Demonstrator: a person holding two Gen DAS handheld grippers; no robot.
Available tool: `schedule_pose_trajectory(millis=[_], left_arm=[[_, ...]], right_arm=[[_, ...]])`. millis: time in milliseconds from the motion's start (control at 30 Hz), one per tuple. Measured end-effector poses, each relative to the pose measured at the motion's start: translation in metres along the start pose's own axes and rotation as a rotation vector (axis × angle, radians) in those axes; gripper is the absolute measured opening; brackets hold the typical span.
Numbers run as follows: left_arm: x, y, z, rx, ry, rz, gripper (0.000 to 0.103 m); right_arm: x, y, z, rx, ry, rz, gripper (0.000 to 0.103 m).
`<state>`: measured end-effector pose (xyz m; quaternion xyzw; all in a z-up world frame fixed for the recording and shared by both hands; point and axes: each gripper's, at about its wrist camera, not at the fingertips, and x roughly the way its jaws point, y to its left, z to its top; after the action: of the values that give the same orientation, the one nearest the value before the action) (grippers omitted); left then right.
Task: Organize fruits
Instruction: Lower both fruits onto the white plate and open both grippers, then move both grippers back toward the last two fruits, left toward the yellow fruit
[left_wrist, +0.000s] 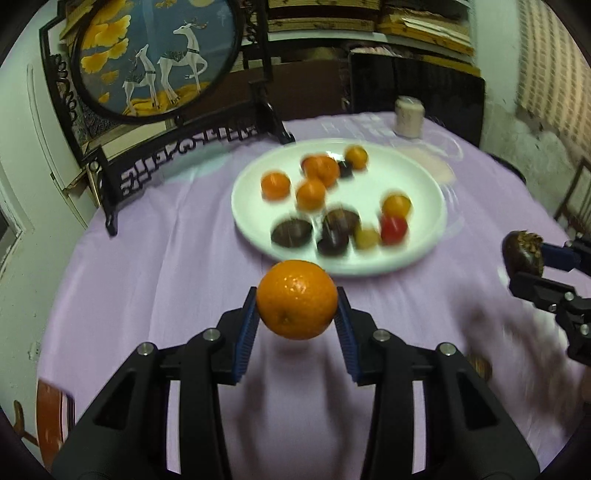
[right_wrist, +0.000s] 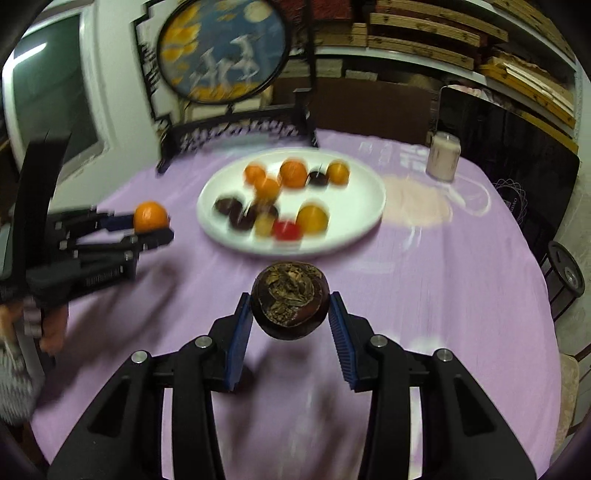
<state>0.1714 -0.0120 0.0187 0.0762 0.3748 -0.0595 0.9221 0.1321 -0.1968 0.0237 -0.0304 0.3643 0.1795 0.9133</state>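
Note:
My left gripper (left_wrist: 297, 306) is shut on an orange tangerine (left_wrist: 297, 299), held above the lilac tablecloth just short of the white plate (left_wrist: 424, 177). My right gripper (right_wrist: 291, 308) is shut on a dark brown mangosteen (right_wrist: 290, 304) with a dry, flaky top, also in the air before the plate (right_wrist: 369, 192). Each gripper shows in the other's view: the right one (left_wrist: 524, 264) at the right edge, the left one (right_wrist: 153, 225) at the left. On the plate lie several tangerines, dark mangosteens, a red fruit (left_wrist: 393, 229) and a small yellow one (left_wrist: 366, 238).
A small pale jar (left_wrist: 408, 116) stands behind the plate. A black carved stand with a round deer painting (left_wrist: 155, 55) rises at the table's far left. One small brown fruit (left_wrist: 480, 367) lies on the cloth at the near right. A dark chair back (right_wrist: 509, 166) is beyond the table.

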Motion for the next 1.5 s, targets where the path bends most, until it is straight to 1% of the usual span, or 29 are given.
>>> schedule_pose_trajectory(millis=[100,133,233,300,367,500,567,600,633,667,733,900,1000,1033,1067,1200,1300,1333,1433,1500], left_arm=[[0.023,0.011,0.030,-0.060,0.001,-0.009,0.040],[0.034,0.015,0.040,-0.082,0.006,-0.011,0.040],[0.060,0.025,0.058,-0.118,0.014,0.010,0.041],[0.075,0.031,0.064,-0.137,0.033,0.006,0.041],[0.093,0.036,0.069,-0.152,0.056,-0.004,0.041],[0.108,0.040,0.066,-0.169,0.082,-0.031,0.041],[0.109,0.039,0.065,-0.159,0.083,-0.039,0.048],[0.107,0.039,0.066,-0.155,0.073,-0.036,0.050],[0.104,0.038,0.067,-0.159,0.058,-0.032,0.056],[0.100,0.038,0.068,-0.164,0.045,-0.032,0.059],[0.092,0.036,0.069,-0.163,0.029,-0.033,0.059],[0.075,0.030,0.064,-0.153,0.025,-0.027,0.059],[0.055,0.023,0.053,-0.135,0.013,-0.025,0.065],[0.049,0.021,0.048,-0.133,0.007,-0.030,0.067],[0.041,0.019,0.040,-0.130,0.003,-0.036,0.068],[0.014,0.005,0.005,-0.086,0.004,-0.042,0.070],[-0.006,-0.012,-0.027,-0.014,-0.001,-0.049,0.075],[-0.013,-0.020,-0.039,0.028,-0.006,-0.049,0.076],[-0.026,-0.041,-0.067,0.137,-0.016,-0.078,0.077],[-0.032,-0.053,-0.078,0.200,-0.025,-0.093,0.077]], right_arm=[[0.032,-0.015,0.039,0.065,-0.002,0.000,0.042],[0.041,-0.018,0.047,0.077,0.001,-0.001,0.042],[0.071,-0.032,0.072,0.129,0.008,-0.005,0.042],[0.095,-0.041,0.087,0.168,0.030,0.011,0.042],[0.110,-0.044,0.095,0.187,0.042,0.016,0.042],[0.137,-0.044,0.101,0.200,0.085,0.042,0.043],[0.141,-0.041,0.099,0.196,0.079,0.036,0.043],[0.139,-0.039,0.098,0.190,0.064,0.034,0.044],[0.138,-0.038,0.098,0.185,0.060,0.037,0.045],[0.135,-0.037,0.098,0.180,0.059,0.045,0.045],[0.125,-0.036,0.101,0.185,0.034,0.062,0.045],[0.088,-0.029,0.103,0.180,-0.015,0.075,0.046],[0.061,-0.022,0.089,0.165,-0.041,0.068,0.056],[0.050,-0.019,0.079,0.161,-0.051,0.057,0.061],[0.044,-0.018,0.074,0.160,-0.057,0.053,0.064],[0.013,-0.013,0.039,0.151,-0.079,0.041,0.064],[-0.007,-0.014,0.012,0.173,-0.097,0.048,0.066],[-0.013,-0.015,0.002,0.175,-0.107,0.041,0.067],[-0.022,-0.022,-0.021,0.200,-0.108,0.025,0.072],[-0.022,-0.028,-0.027,0.228,-0.099,0.031,0.072]])
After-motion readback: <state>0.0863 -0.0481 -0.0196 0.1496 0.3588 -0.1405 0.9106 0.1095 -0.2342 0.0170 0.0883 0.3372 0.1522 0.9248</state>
